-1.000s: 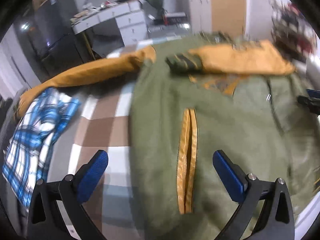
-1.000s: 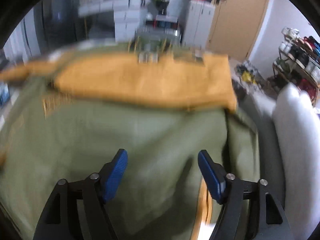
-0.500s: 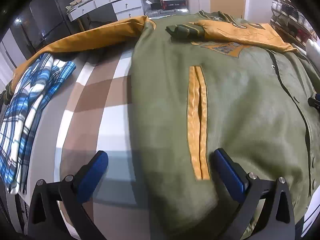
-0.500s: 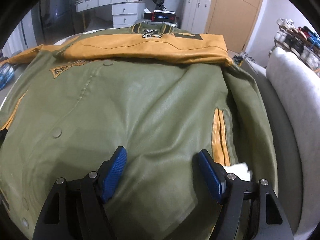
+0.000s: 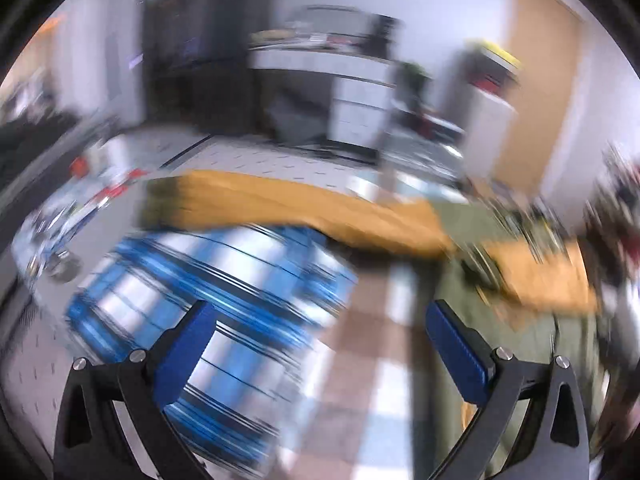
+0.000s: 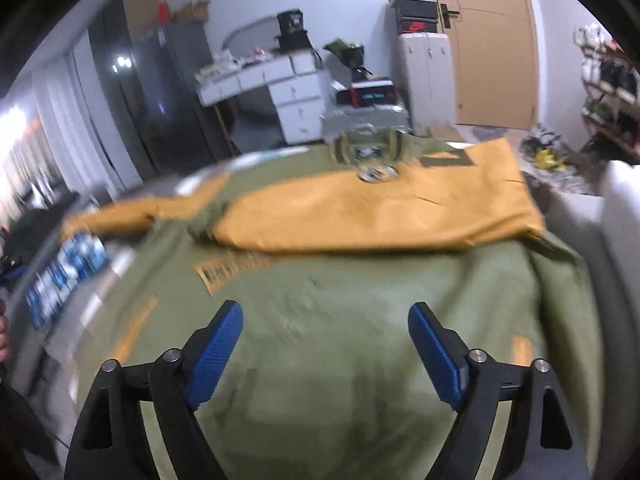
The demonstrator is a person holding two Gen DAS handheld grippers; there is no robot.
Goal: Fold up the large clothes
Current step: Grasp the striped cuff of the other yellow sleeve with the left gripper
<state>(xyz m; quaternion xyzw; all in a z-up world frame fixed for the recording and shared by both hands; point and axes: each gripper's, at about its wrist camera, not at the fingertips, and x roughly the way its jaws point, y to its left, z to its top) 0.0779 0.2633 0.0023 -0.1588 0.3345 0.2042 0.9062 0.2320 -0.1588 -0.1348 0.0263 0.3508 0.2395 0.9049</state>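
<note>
Right claw point(image 6: 324, 344): blue pads just spread wider — nothing between them.
Olive-green jacket with mustard-yellow sleeves point(image 6: 360, 304): flat under and ahead of it.
Left claw point(image 5: 320, 348): wide open, empty — blue plaid shirt point(image 5: 208, 280) ahead-left.

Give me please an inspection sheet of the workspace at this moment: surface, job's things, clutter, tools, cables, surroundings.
Surface: checked bed cover, brown and white squares, partly covered.
Job's things: green jacket spread flat; one yellow sleeve folded across its chest, the other yellow sleeve stretched out sideways.
Clutter: blue plaid shirt beside the jacket.
Tools: left tool open, nothing between the jaws; right tool open above the jacket, jaws just widened, holding nothing.
Cables: nothing seen.
Surroundings: white desk with drawers, wooden door, stacked boxes on a white cabinet.
</note>
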